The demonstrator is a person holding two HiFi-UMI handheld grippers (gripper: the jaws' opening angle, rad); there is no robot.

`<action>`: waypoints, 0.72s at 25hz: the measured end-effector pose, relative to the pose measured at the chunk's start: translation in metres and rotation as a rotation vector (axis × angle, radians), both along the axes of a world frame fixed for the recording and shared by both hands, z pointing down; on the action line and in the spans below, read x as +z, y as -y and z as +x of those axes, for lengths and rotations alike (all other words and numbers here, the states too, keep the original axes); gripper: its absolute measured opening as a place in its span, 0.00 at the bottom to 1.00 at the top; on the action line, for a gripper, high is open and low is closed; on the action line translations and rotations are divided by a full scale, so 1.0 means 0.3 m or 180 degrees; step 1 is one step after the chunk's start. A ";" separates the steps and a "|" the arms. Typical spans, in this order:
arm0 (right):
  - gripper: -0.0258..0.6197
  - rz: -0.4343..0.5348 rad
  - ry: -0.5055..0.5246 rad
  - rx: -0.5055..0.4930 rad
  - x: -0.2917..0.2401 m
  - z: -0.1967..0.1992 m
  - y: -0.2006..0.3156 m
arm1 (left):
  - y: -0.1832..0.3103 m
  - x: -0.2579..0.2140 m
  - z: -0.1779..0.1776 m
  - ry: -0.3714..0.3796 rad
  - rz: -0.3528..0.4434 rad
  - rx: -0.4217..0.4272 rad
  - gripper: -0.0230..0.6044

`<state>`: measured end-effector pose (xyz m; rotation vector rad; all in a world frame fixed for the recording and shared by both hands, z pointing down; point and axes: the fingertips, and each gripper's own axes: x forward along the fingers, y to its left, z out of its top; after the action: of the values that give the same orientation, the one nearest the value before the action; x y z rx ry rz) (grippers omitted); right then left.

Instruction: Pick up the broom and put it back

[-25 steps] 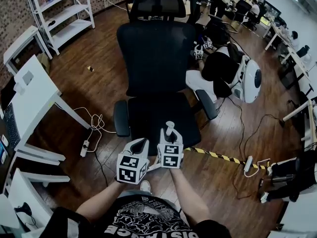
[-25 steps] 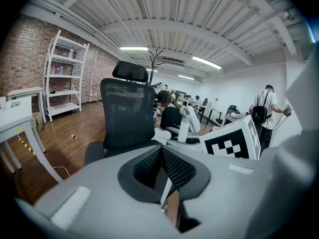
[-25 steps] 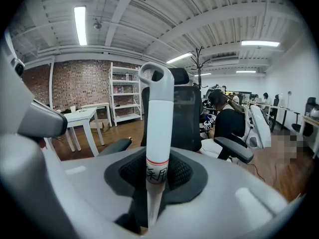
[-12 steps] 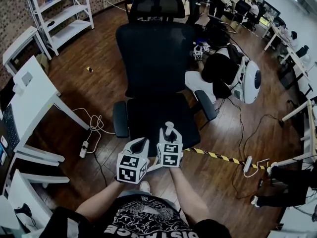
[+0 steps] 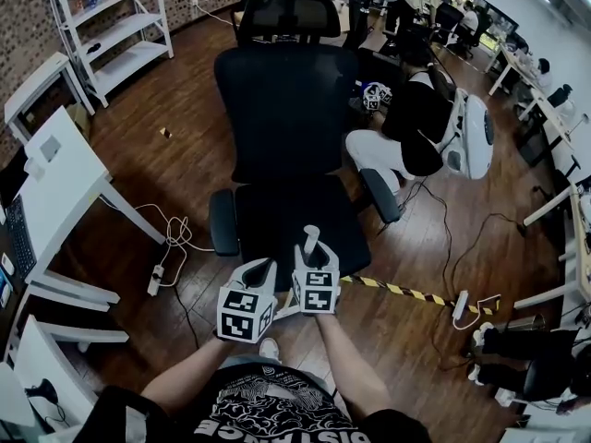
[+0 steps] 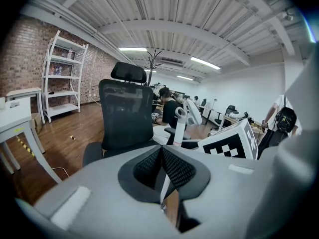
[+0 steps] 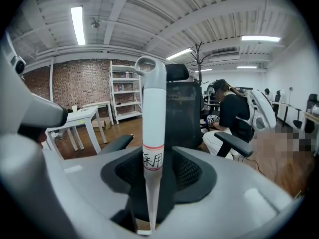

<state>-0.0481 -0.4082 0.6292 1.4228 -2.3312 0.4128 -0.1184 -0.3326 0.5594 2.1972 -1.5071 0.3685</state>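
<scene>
**Right gripper** (image 7: pixel 154 172): the jaws have just been opening and are standing apart, with the white broom handle (image 7: pixel 153 108) rising upright between them, unclamped.
**Left gripper** (image 6: pixel 160 151): the jaws are meeting and gripping nothing.
Both are hovering over a wooden floor (image 5: pixel 157 183), facing a black office chair (image 5: pixel 286 109). White shelving (image 5: pixel 111 26) is standing against the brick wall.

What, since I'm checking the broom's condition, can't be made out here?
- Broom head: head and right gripper views, hidden below the right tongs, whose jaws have just been opening round the broom handle.
- Items on the white shelf: head view, too small.
- White desk: head view, cut off by the left edge.
</scene>
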 end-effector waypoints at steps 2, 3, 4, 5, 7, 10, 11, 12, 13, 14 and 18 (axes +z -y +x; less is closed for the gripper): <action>0.26 0.0021 0.0010 0.0001 -0.012 0.003 -0.013 | -0.010 -0.005 0.001 0.0003 0.0010 -0.0012 0.05; 0.26 0.0033 0.0017 0.0002 -0.018 0.007 -0.020 | -0.015 -0.008 0.002 0.0001 0.0017 -0.0019 0.05; 0.26 0.0043 0.0020 0.0003 -0.022 0.012 -0.027 | -0.021 -0.011 0.005 -0.0001 0.0026 -0.0028 0.05; 0.26 0.0052 0.0017 0.0004 -0.025 0.019 -0.034 | -0.028 -0.014 0.007 -0.0003 0.0036 -0.0037 0.05; 0.27 0.0068 0.0003 0.0009 -0.027 0.033 -0.051 | -0.044 -0.018 0.009 -0.0007 0.0051 -0.0057 0.05; 0.27 0.0068 0.0006 0.0012 -0.035 0.051 -0.086 | -0.075 -0.023 0.014 -0.0014 0.0061 -0.0085 0.05; 0.27 0.0074 0.0014 0.0012 -0.041 0.058 -0.098 | -0.086 -0.026 0.020 -0.0014 0.0066 -0.0089 0.05; 0.27 0.0082 0.0022 0.0010 -0.047 0.064 -0.110 | -0.098 -0.028 0.026 -0.0014 0.0069 -0.0089 0.05; 0.27 0.0090 0.0028 0.0008 -0.053 0.069 -0.123 | -0.111 -0.030 0.034 -0.0015 0.0072 -0.0088 0.05; 0.27 0.0101 0.0033 0.0004 -0.060 0.073 -0.137 | -0.126 -0.032 0.041 -0.0016 0.0078 -0.0088 0.05; 0.27 0.0160 0.0081 -0.0029 -0.099 0.081 -0.210 | -0.192 -0.041 0.066 -0.0020 0.0109 -0.0098 0.05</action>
<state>-0.0238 -0.3454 0.5994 1.4376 -2.3833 0.3743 -0.0986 -0.2751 0.5470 2.1966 -1.5531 0.3280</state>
